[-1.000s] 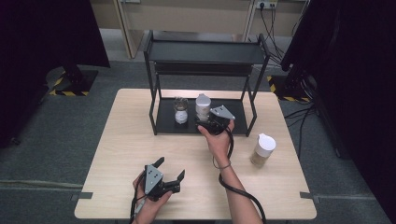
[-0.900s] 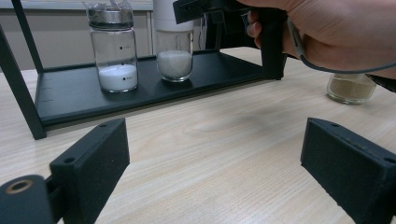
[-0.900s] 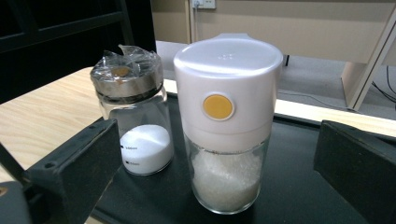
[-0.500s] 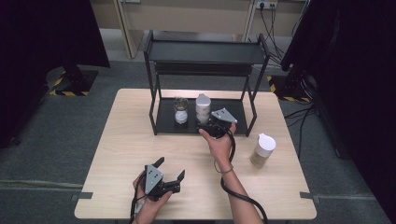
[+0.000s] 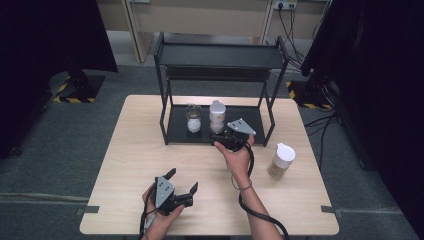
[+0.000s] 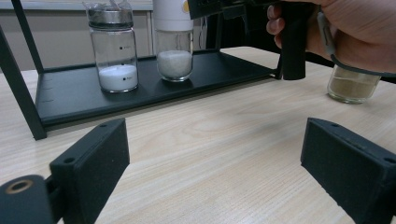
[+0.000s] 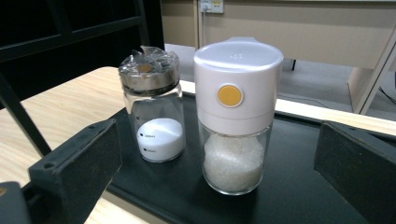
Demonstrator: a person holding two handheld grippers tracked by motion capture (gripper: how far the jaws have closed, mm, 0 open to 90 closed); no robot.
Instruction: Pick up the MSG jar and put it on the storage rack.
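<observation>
The right hand-held gripper [image 5: 223, 136] reaches forward, jaws spread wide, facing the white-capped glass sugar jar [image 7: 235, 116] (untouched); the left hand-held gripper [image 5: 181, 181] rests low over the wooden tabletop [image 5: 135, 150], open.

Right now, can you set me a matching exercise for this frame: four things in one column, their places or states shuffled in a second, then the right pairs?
Things:
1. white-capped jar
2. steel-capped jar
3. brown-powder jar
4. left tool

Places or states:
A. on the bare table, right of the rack
B. open, holding nothing, near the table's front edge
C. on the rack's bottom shelf, in front of the open right tool
D. on the bottom shelf, holding fine white powder

Pairs: 1-C, 2-D, 3-A, 4-B
</observation>
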